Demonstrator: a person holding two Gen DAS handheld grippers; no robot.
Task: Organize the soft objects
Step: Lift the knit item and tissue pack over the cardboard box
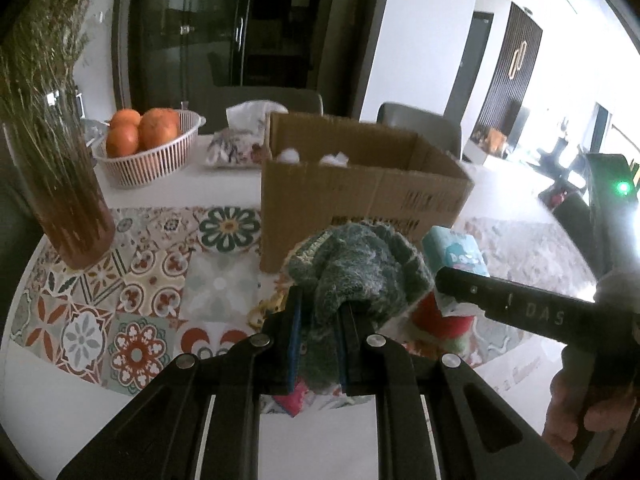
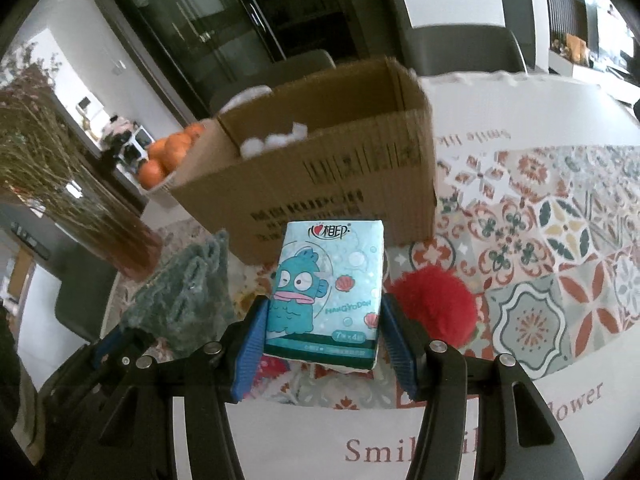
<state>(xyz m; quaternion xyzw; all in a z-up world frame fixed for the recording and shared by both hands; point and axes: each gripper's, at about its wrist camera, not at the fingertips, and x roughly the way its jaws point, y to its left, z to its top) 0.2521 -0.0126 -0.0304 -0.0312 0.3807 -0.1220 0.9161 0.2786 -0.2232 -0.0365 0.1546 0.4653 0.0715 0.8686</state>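
Daylight floods in from the bright windowed room [image 1: 568, 92] at my upper right in the left wrist view, blown out to near white; a green indicator lamp [image 1: 623, 188] flares there too; the dark glass-fronted cabinet [image 1: 224, 32] stays dim with faint reflections; both fisheye views bend straight lines and fall to black at the corners; the brown corrugated cardboard box [image 2: 320, 176] looks soft with motion blur in the right wrist view, as does the red fluffy pompom [image 2: 436, 304]; the teal cartoon-printed tissue pack [image 2: 324, 296] reads sharp; shadows on the patterned tile-print tablecloth [image 1: 132, 288] are weak and diffuse.
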